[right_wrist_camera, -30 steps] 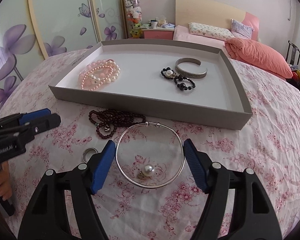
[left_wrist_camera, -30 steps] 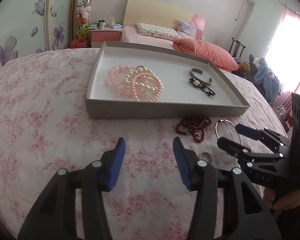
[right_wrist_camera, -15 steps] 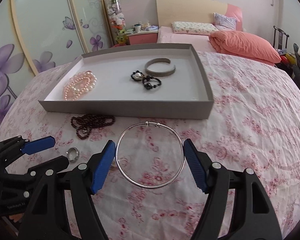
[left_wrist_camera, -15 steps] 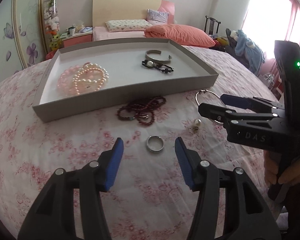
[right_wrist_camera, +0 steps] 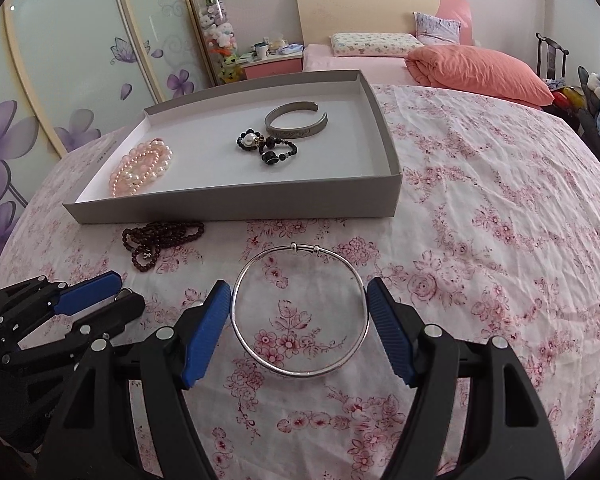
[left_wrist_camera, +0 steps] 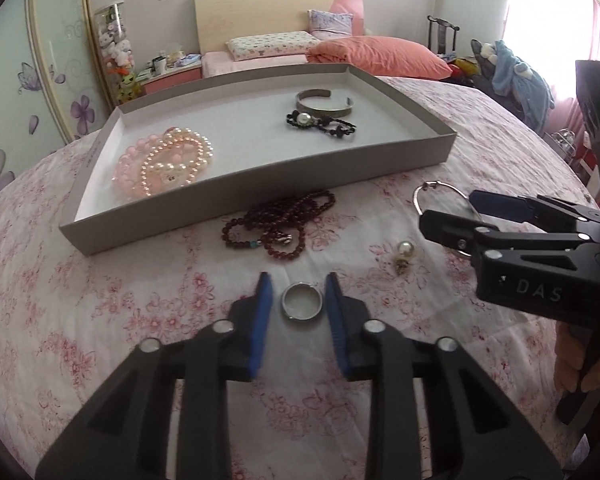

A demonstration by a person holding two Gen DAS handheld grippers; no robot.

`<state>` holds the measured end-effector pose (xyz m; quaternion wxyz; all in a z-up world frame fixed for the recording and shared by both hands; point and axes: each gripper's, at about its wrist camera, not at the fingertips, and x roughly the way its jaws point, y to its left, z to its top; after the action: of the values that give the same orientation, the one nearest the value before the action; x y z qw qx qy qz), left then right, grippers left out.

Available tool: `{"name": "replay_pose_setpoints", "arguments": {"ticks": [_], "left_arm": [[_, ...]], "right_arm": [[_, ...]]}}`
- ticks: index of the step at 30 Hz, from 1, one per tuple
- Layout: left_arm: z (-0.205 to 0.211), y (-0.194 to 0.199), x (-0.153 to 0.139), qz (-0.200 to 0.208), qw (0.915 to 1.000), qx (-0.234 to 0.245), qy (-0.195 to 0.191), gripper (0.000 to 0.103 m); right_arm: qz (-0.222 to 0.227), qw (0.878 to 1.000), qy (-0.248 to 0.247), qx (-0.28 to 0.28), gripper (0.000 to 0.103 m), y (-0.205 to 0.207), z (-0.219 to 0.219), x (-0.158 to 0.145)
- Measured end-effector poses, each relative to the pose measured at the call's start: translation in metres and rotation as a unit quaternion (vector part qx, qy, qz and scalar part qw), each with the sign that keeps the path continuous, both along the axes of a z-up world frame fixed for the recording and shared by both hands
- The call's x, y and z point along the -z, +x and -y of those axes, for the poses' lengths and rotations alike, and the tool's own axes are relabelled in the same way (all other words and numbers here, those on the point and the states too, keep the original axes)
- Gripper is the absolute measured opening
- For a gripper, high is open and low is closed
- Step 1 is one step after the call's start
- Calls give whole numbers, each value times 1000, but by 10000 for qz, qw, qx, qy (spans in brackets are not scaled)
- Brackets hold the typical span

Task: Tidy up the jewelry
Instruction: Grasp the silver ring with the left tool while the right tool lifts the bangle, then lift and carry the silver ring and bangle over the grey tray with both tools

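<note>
Only the left view shows the ring (left_wrist_camera: 302,301) between the left gripper (left_wrist_camera: 299,300)'s narrowed jaws, untouched, and one pearl earring (left_wrist_camera: 404,252). The right gripper (right_wrist_camera: 299,320), jaws wide, brackets one bangle (right_wrist_camera: 300,311) on the bedspread (right_wrist_camera: 480,240). Near the tray (right_wrist_camera: 236,202) lies one dark bead string (right_wrist_camera: 160,238); inside: pearls (right_wrist_camera: 142,168), black beads (right_wrist_camera: 266,148), one cuff (right_wrist_camera: 296,122).

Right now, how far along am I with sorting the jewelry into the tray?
Done: the pink and pearl bracelets, the silver cuff and the black bead bracelet lie in the gray tray.

In hand: the left gripper brackets the silver ring and the right gripper brackets the silver bangle, both open.

Left: those two, the dark red bead strand and the pearl earring, all on the bedspread.
</note>
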<state>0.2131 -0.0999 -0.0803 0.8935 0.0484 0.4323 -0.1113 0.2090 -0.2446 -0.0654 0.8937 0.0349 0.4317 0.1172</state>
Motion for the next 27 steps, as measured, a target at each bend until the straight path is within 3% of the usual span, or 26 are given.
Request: {"name": "replay_pose_setpoints", "arguments": {"ticks": [7, 21, 27], "left_arm": [[-13, -4, 0, 12, 9999, -164, 21, 22], [-85, -1, -4, 7, 9930, -1177, -53, 22], [-97, -4, -6, 7, 9910, -1332, -143, 22]], "right_arm": [[2, 10000, -12, -16, 70, 0, 0, 0], [2, 10000, -22, -21, 70, -2, -3, -1], [12, 10000, -19, -30, 70, -3, -5, -2]]}}
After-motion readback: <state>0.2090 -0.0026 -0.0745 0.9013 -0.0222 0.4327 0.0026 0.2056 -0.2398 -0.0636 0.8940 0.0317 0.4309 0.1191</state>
